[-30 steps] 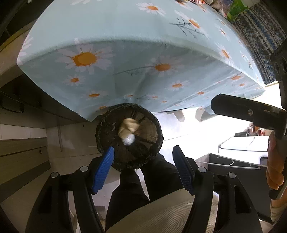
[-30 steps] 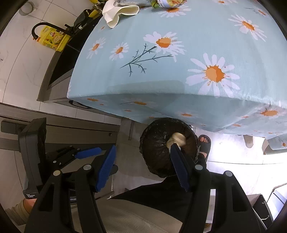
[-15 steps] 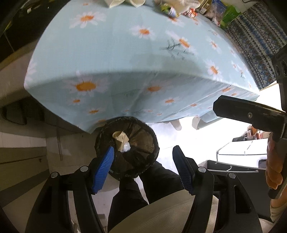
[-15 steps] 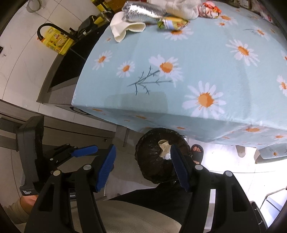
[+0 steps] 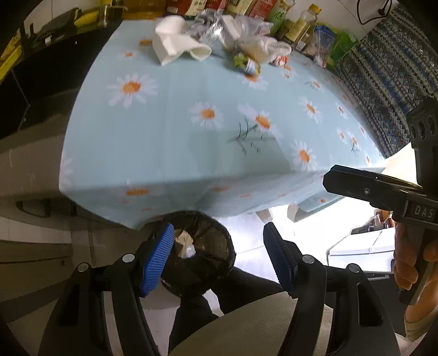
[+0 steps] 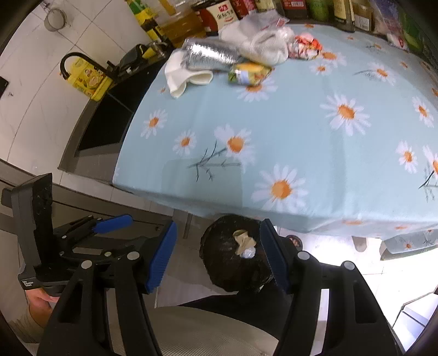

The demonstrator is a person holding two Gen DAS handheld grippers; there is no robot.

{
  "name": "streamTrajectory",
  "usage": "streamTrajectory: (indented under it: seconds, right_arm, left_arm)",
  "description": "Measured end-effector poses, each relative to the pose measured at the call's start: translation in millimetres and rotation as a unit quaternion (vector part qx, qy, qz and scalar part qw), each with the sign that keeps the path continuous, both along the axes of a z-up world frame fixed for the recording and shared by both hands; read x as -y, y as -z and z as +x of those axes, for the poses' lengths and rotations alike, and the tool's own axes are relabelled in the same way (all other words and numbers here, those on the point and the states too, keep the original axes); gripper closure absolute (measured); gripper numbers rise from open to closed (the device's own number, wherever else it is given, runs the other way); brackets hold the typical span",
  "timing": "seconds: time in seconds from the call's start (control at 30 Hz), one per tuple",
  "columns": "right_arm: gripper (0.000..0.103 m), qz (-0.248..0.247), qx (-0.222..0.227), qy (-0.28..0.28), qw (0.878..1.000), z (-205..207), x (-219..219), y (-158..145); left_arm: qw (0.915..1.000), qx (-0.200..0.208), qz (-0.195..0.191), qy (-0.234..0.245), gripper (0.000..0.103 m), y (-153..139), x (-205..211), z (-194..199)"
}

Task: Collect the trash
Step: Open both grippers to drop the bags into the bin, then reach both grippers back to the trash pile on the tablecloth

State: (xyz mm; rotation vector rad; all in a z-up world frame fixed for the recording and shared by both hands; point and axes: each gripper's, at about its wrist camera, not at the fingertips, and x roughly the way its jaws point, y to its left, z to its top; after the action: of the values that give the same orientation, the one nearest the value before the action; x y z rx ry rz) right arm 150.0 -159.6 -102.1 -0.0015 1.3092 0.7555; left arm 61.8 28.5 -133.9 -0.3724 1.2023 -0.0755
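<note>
Now I hold my left gripper [image 5: 219, 257] and right gripper [image 6: 216, 253] side by side above the bin [image 6: 235, 260] at the table's near edge, both with fingers spread and empty. Since a second ago I have lifted, so the far trash pile [image 6: 232, 57] shows, while crumpled paper [image 5: 183, 242] lies in the bin. Bare tablecloth [image 6: 301, 123] stretches between edge and pile.

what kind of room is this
Most likely a home kitchen or dining corner. Sauce and oil bottles line the far edge of a table under a daisy tablecloth, a dark sink with a faucet sits beside it, and a lined bin stands below.
</note>
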Motion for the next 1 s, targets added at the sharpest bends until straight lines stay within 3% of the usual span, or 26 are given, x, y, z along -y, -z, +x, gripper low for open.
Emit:
streamTrajectory:
  seconds: [0.4,1.0]
  right_arm:
    - [0.040,0.015,0.028,-0.006,0.999,44,0,-18]
    - [0.039,0.045,0.041,-0.021,0.998,155,-3,-26]
  left_arm:
    - [0.9987,0.043,0.026,-0.006,0.037,-38,-2,39]
    - [0.9946,0.053,0.087,-0.021,0.037,-77,-8,130]
